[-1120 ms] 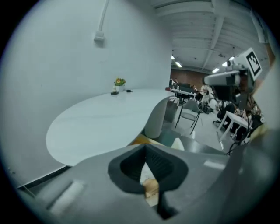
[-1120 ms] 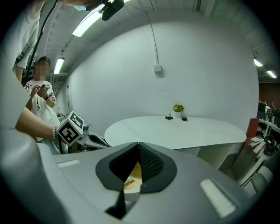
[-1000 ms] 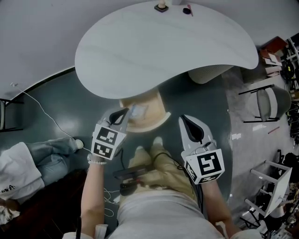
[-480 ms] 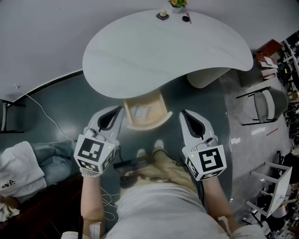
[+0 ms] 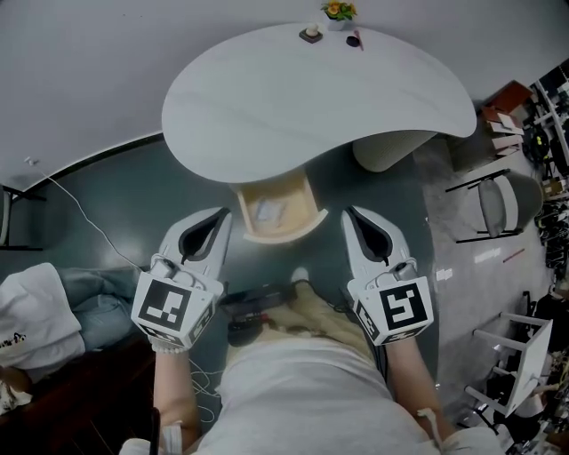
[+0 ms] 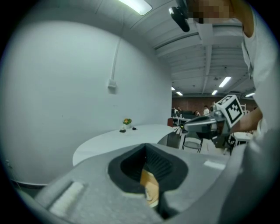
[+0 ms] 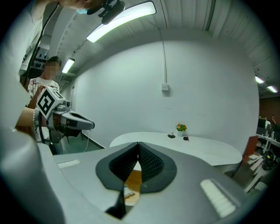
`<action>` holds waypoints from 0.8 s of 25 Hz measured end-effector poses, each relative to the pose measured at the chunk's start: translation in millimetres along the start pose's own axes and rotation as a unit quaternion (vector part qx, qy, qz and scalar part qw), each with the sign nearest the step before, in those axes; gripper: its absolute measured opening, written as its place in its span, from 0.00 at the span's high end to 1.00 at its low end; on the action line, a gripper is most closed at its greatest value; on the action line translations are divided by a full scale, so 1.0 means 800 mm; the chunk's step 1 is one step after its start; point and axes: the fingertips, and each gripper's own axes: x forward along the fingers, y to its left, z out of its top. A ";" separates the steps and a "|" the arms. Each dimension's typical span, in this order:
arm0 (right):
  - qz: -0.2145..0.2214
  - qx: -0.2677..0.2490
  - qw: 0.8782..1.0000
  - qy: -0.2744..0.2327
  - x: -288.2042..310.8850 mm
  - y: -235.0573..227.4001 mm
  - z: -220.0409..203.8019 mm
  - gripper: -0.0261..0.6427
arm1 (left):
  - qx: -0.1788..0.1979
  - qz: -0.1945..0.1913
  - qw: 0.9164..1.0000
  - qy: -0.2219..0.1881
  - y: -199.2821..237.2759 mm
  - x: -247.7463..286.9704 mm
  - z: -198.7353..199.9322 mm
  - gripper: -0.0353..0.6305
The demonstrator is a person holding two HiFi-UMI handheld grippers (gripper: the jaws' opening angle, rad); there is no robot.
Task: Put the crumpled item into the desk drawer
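Observation:
The wooden desk drawer (image 5: 302, 209) stands pulled out under the white curved desk (image 5: 311, 98). A pale crumpled item (image 5: 268, 211) lies inside it. My left gripper (image 5: 221, 214) hangs just left of the drawer, shut and holding nothing. To the drawer's right, my right gripper (image 5: 348, 214) is also shut and holds nothing. In the left gripper view the closed left gripper (image 6: 145, 147) points over the desk, with a sliver of drawer wood (image 6: 148, 183) showing below the pads. The right gripper view shows the right gripper (image 7: 138, 144) closed, and the drawer (image 7: 133, 180) shows through the gap below.
A small potted plant (image 5: 336, 11) and two little objects (image 5: 310, 34) sit at the desk's far edge. A chair (image 5: 505, 200) and a white stool (image 5: 520, 351) stand to the right. A cable (image 5: 84, 218) and a pile of clothes (image 5: 53, 307) lie on the floor at left.
My left gripper has drawn back from the drawer mouth, down and to the left. The right gripper has barely moved. The crumpled item stays in the drawer.

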 end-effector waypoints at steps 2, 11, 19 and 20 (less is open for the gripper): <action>-0.001 -0.001 1.000 0.000 -0.003 0.003 0.001 0.95 | -0.001 -0.002 1.000 -0.005 -0.004 -0.003 0.002 0.95; -0.003 -0.013 1.000 -0.010 -0.003 0.021 0.017 0.95 | 0.004 -0.011 1.000 -0.013 -0.006 -0.018 0.002 0.95; -0.005 -0.018 1.000 -0.008 -0.002 0.022 0.017 0.96 | -0.004 -0.008 1.000 -0.001 -0.010 -0.020 0.004 0.95; -0.004 -0.019 1.000 -0.007 -0.002 0.021 0.016 0.95 | 0.003 -0.010 1.000 -0.003 -0.010 -0.020 0.004 0.95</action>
